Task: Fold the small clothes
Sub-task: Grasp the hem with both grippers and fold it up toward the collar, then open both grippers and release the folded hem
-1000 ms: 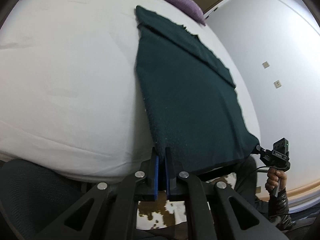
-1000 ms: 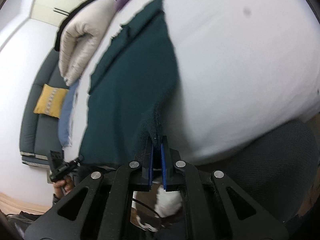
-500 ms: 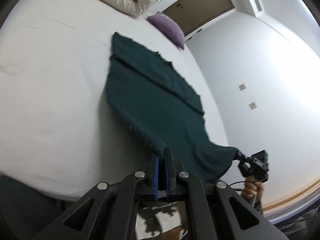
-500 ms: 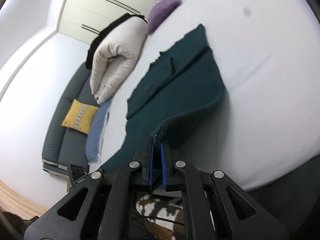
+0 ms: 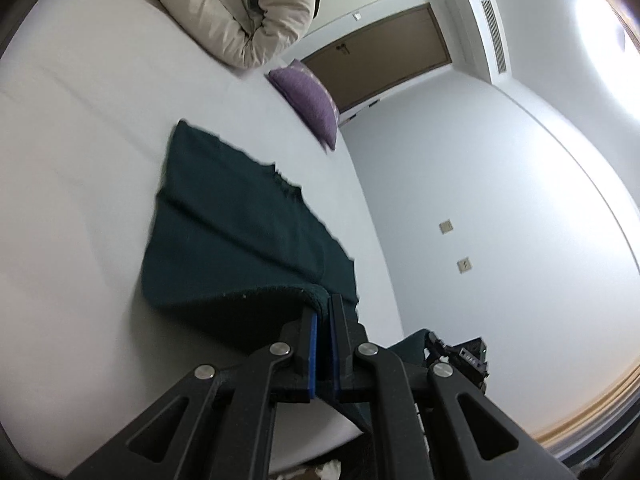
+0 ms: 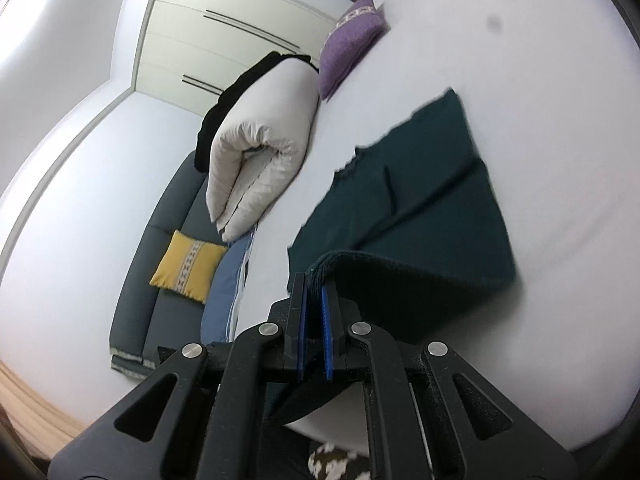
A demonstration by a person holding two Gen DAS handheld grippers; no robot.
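left gripper (image 5: 323,312) is pinching one near corner of a dark green garment (image 5: 236,232), its blue pads pressed together on the hem, while the right gripper (image 6: 314,286) is pinching the other near corner the same way. both are holding that edge lifted above the white bed (image 5: 80,160), likely so it can be carried over toward the far end, which is lying flat near a purple cushion (image 5: 310,100) and rolled duvet (image 6: 260,140).
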